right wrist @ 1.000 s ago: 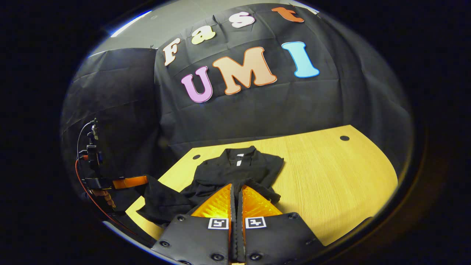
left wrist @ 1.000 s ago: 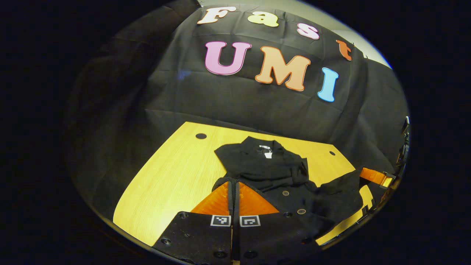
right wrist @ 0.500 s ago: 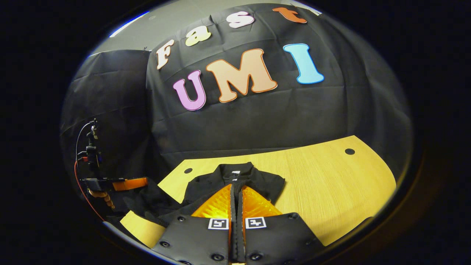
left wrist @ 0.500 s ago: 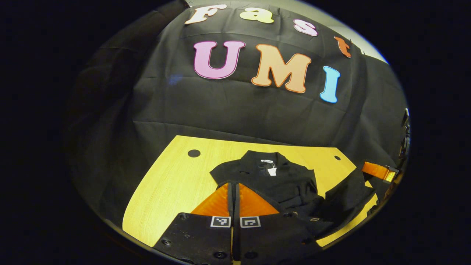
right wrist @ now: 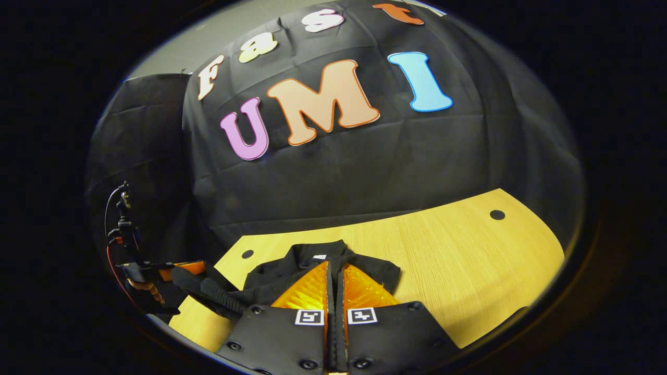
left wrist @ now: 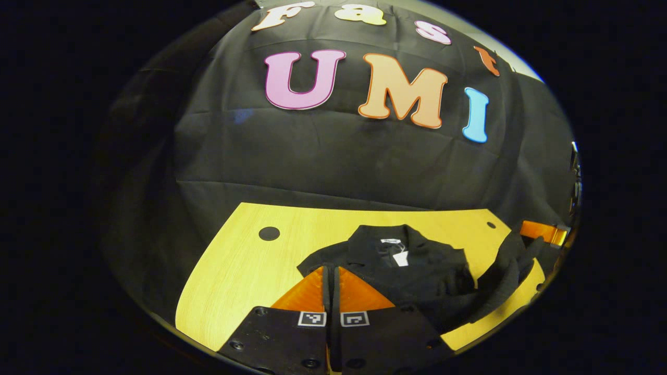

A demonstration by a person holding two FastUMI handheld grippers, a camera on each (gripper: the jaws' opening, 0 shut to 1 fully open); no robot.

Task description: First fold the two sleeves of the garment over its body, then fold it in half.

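Both my grippers, left (left wrist: 330,276) and right (right wrist: 333,273), have their fingers pinched together, each apparently nipping the hem of the black garment (left wrist: 411,265) to carry it toward the collar for the half fold; the cloth between the fingers is hard to see. The garment lies on the wooden table (right wrist: 469,250), sleeves tucked in, bunched at one raised edge.

Left gripper (left wrist: 330,273) and right gripper (right wrist: 334,268) both have jaws pressed together, each low and pointing forward; in the right gripper view the left gripper sits far left, gripped by a hand (right wrist: 143,289) from below.
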